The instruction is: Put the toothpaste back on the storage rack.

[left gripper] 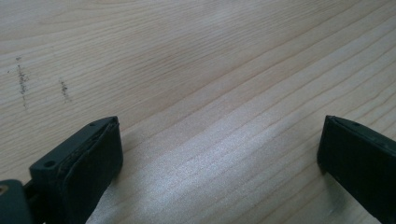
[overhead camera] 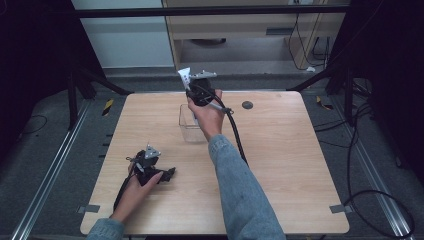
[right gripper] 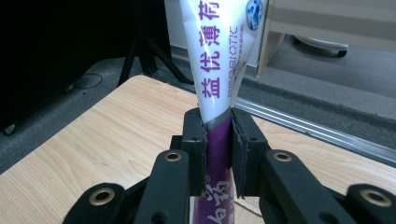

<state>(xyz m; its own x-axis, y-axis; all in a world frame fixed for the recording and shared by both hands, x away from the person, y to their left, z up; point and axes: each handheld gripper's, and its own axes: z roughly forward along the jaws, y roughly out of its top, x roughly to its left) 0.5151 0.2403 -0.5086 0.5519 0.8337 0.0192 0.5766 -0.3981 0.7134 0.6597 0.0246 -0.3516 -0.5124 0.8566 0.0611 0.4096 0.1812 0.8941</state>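
A white and purple toothpaste tube [right gripper: 215,70] with purple lettering stands upright between the jaws of my right gripper [right gripper: 218,140], which is shut on its purple lower part. From above, that right gripper [overhead camera: 200,87] is held over the table's far middle, and the tube's white end [overhead camera: 184,77] sticks up beside it. A clear plastic cup [overhead camera: 189,124] sits on the table just below the hand. My left gripper [overhead camera: 167,173] rests low at the near left; its jaws [left gripper: 219,154] stand wide apart over bare wood, with nothing between them.
The wooden table [overhead camera: 280,165] has a small dark round spot [overhead camera: 247,105] near its far edge. A black cable [overhead camera: 236,135] trails from the right gripper along the sleeve. Tripod legs and floor cables surround the table.
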